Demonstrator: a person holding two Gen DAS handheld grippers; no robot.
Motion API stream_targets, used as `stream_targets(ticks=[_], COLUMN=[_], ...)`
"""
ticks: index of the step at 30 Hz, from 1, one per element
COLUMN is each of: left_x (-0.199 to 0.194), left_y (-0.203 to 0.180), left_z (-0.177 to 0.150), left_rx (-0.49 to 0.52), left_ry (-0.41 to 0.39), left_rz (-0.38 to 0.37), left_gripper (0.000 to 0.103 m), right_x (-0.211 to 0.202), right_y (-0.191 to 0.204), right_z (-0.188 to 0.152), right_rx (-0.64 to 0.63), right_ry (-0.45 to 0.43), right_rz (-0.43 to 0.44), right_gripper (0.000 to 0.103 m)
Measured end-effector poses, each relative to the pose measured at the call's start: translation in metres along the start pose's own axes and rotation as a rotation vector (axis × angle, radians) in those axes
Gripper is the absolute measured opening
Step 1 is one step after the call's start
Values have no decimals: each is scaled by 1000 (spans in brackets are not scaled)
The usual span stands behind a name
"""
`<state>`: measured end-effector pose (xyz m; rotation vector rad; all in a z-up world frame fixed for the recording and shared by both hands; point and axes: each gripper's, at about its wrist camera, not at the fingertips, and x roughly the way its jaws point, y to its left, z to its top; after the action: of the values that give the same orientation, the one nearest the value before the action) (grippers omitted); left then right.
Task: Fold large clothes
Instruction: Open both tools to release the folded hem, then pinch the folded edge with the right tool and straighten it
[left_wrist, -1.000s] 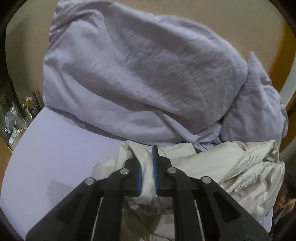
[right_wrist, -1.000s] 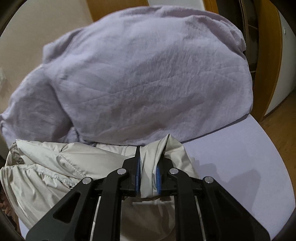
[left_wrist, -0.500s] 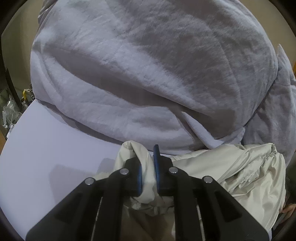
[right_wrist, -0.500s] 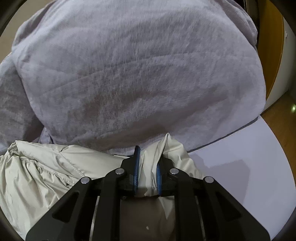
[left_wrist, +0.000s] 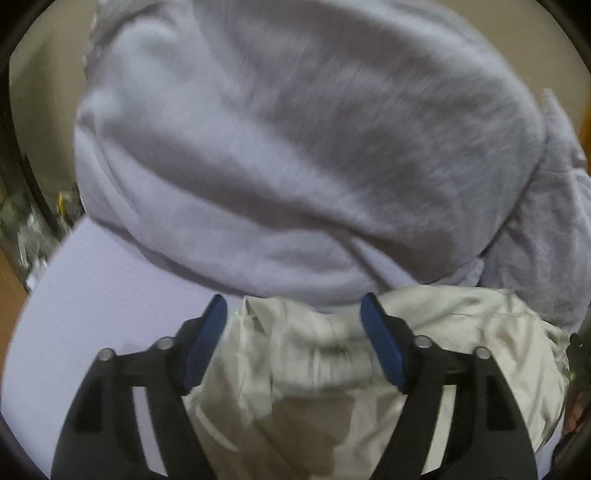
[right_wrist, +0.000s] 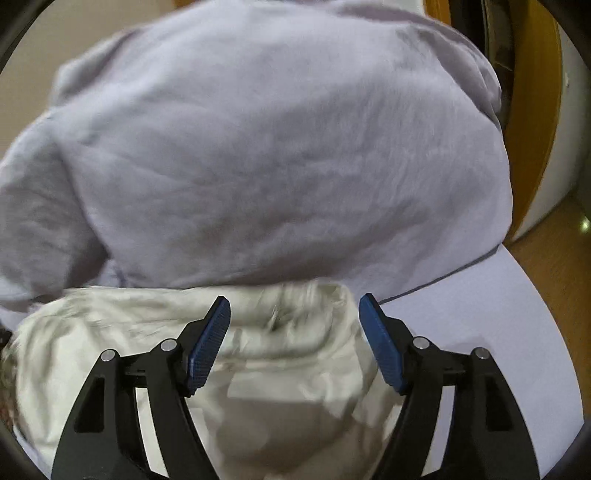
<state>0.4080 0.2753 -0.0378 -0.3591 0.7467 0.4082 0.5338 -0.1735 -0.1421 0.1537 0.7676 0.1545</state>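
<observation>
A cream-coloured shiny jacket (left_wrist: 314, 362) lies bunched on the pale lilac bed sheet (left_wrist: 103, 295), right against a big grey-lilac duvet heap (left_wrist: 295, 155). My left gripper (left_wrist: 293, 325) is open, its blue pads either side of the jacket's upper edge, holding nothing. In the right wrist view the same jacket (right_wrist: 288, 354) lies below my right gripper (right_wrist: 294, 325), which is also open and empty, with the duvet (right_wrist: 258, 155) just behind. The jacket is blurred in both views.
The bed sheet (right_wrist: 498, 317) ends at a curved edge on the right, with wooden floor (right_wrist: 554, 258) and an orange door frame (right_wrist: 535, 110) beyond. Cluttered shelves (left_wrist: 33, 229) stand left of the bed.
Both grippers were shut on folds of the jacket; both have now opened and let go. The jacket has dropped onto the bed against the duvet.
</observation>
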Motion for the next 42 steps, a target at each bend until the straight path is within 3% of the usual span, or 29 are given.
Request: stream_targets(ticks=[5,9,15,18,20,23,26,34,42], left_x=[-32,-36,-23,-13,-10,-8,-8,-1,33], left_y=[-20,-47,-77,-86,-87,-89,-91,-106,-112], left_z=[-14,-34,-56,-60,-60,-61,-61,-57,-60], left_rx=[69,112,144,163,172,176,184,200,230], left_ry=[-27,-2,45,53,55,53,42,20,28], left_rz=[-73,-137,-178,-179,-176,-178,-185,-191,-101], left_gripper=[78,78,78,78,78,78,78,78,79], right_x=[-19,-23,-8,13,23,37,44,68,68], right_y=[27,64,113,125,130,134,136,138,134], right_z=[-16,-43,-56,-61,-66,-67,-59,-51,-53], right_rx=[-55,-130,-243,-286,-303,-318,-308,-287,-277], right_ry=[26,69,121,182,210,205,187,164,153], right_rz=[116,194,212,188,179,164,154,128,143], right_gripper=[73,73,72,58,36,15,6,4,5])
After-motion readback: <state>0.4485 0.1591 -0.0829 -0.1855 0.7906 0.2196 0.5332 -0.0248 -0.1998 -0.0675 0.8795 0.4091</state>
